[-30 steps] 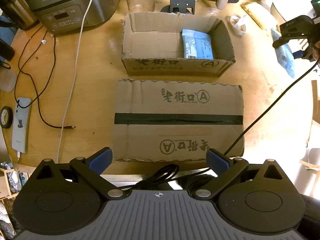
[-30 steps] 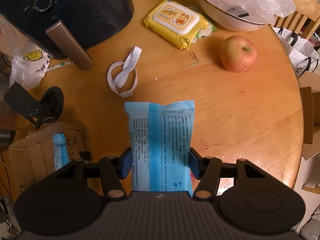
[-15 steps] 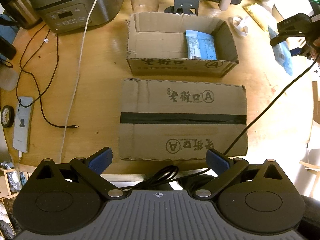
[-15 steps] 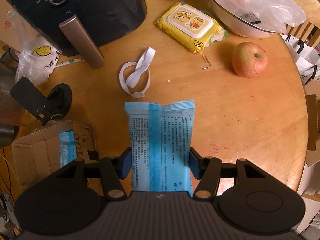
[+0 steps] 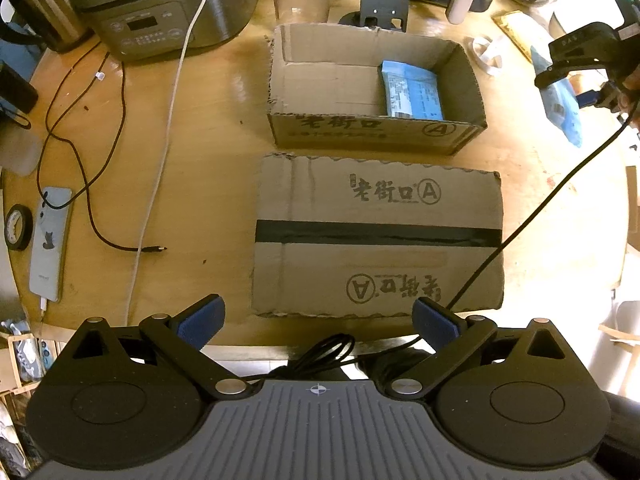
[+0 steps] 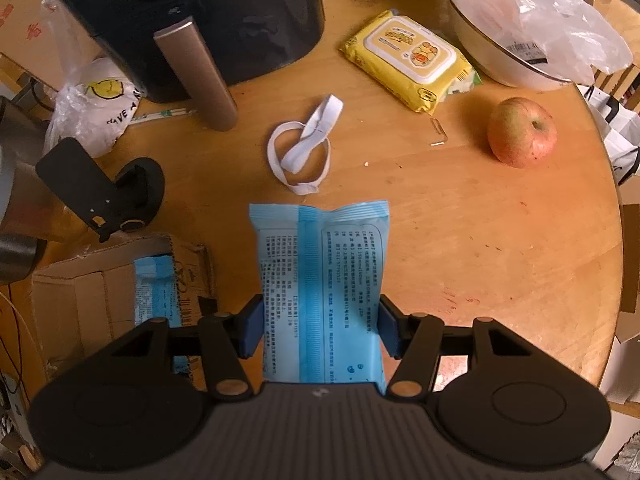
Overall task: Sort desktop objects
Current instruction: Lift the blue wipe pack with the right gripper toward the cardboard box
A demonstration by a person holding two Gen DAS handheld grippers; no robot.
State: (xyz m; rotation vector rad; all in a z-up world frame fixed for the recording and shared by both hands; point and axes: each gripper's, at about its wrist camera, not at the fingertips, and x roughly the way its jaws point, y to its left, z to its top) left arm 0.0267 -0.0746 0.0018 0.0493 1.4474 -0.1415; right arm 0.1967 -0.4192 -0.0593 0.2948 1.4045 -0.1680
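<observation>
A blue tissue packet [image 6: 322,292] hung clamped between the pads of the right tool [image 6: 320,330], low in the right wrist frame. Over the past second the open cardboard box [image 6: 100,292], with a matching packet [image 5: 412,90] already inside, had crept further into the lower left of that frame, suggesting the carry toward it was under way. The left tool [image 5: 318,320] hovered wide open and empty above the table [image 5: 200,168], near a taped flat carton [image 5: 376,236].
</observation>
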